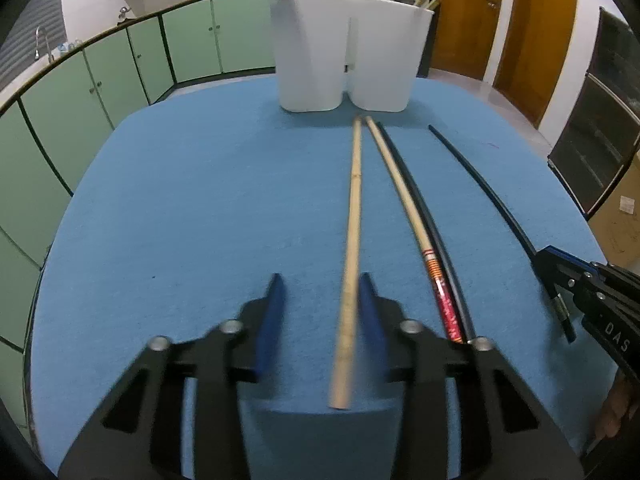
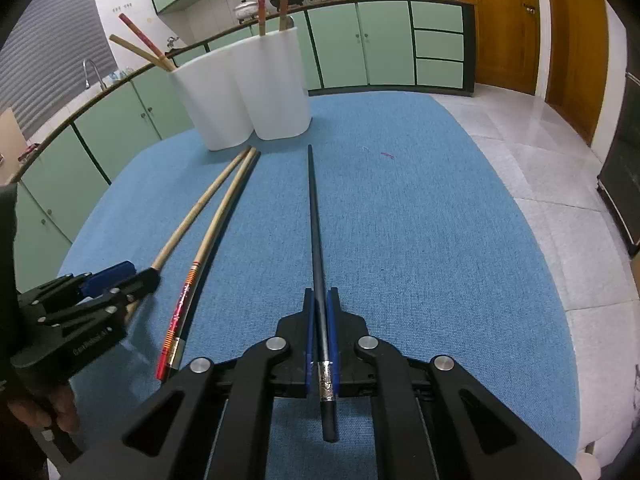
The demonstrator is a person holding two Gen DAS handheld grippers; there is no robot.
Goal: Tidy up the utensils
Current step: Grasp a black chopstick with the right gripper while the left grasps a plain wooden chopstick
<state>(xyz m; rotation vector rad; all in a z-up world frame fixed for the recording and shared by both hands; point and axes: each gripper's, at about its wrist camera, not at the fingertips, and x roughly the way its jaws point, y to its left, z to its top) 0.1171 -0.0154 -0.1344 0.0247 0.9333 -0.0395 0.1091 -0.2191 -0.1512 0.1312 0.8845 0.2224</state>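
Right gripper clamps the black chopstick; left gripper gapes around the bamboo chopstick, not yet pinching.

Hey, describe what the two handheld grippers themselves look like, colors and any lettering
Both the left gripper and the right gripper have matte black angular linkage arms with triangular cutouts, round silver pivot bolts, and flat blue fingers. White lettering marks each body's side but is too blurred to read fully. No cables show.
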